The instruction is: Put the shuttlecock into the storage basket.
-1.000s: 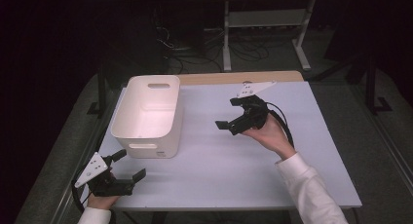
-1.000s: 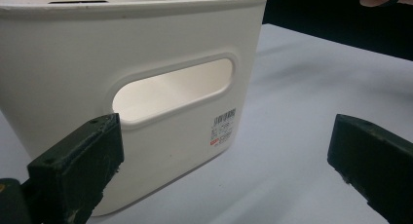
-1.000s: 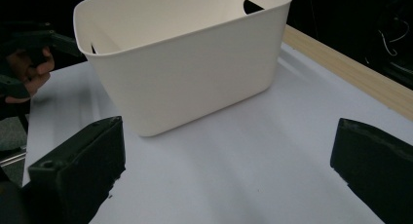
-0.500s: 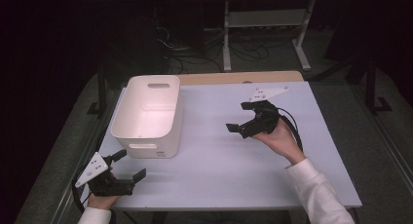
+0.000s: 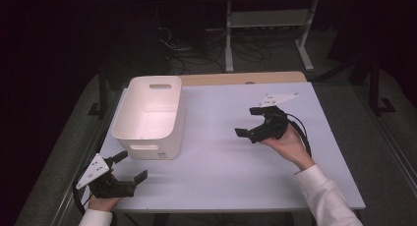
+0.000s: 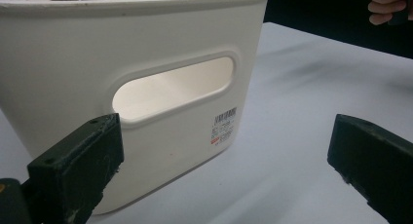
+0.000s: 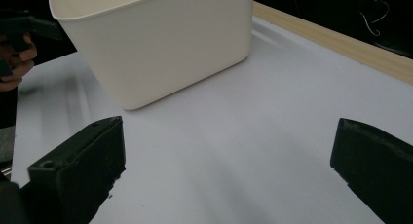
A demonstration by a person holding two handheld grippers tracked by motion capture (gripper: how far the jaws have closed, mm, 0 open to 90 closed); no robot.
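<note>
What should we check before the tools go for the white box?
1. Left tool open: ok, its jaws stand wide apart.
2. Right tool open: ok, jaws wide and holding nothing.
3. White rectangular plastic box upright on the pale table: ok.
4. Oval handle slot faces the left tool: ok, it sits straight ahead in the left gripper view.
5. Box inside empty: ok as far as the high view shows.
6. Path from right tool to box free: ok, bare tabletop between them.
</note>
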